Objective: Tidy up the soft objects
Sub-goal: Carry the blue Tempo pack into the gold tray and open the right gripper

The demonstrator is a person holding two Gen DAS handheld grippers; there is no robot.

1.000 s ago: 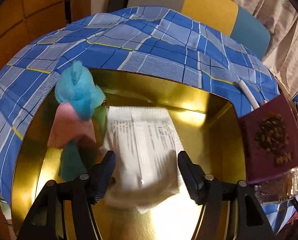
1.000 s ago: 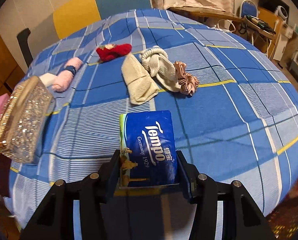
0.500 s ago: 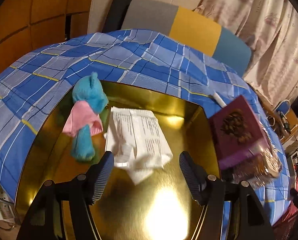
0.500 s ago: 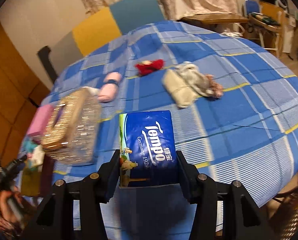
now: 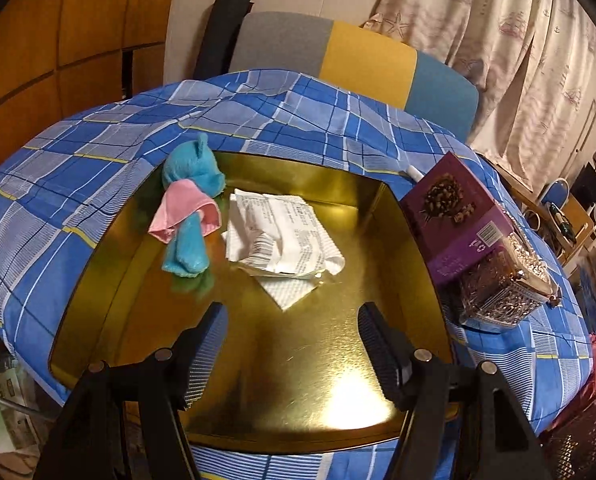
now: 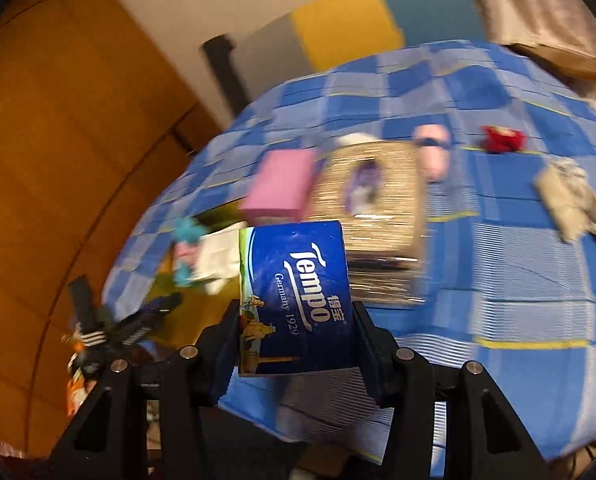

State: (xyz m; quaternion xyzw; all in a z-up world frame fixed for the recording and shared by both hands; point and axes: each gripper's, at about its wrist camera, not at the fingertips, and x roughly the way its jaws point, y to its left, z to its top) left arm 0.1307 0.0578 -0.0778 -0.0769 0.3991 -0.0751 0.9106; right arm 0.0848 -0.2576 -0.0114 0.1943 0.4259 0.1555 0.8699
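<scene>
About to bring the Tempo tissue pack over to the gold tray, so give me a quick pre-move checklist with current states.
1. Right gripper grip on the Tempo tissue pack: ok, both fingers press its sides.
2. Left gripper free: ok, open with nothing between its fingers.
3. Open spot in the gold tray: ok, the near part is bare.
4. Items already in the tray: ok, the blue plush toy and white wipes packet lie toward the far side.
5. Path on the right: cannot tell; the purple box and clear glittery box sit right at the tray's right rim.
6. Right wrist view sharpness: not ok, motion-blurred.
</scene>
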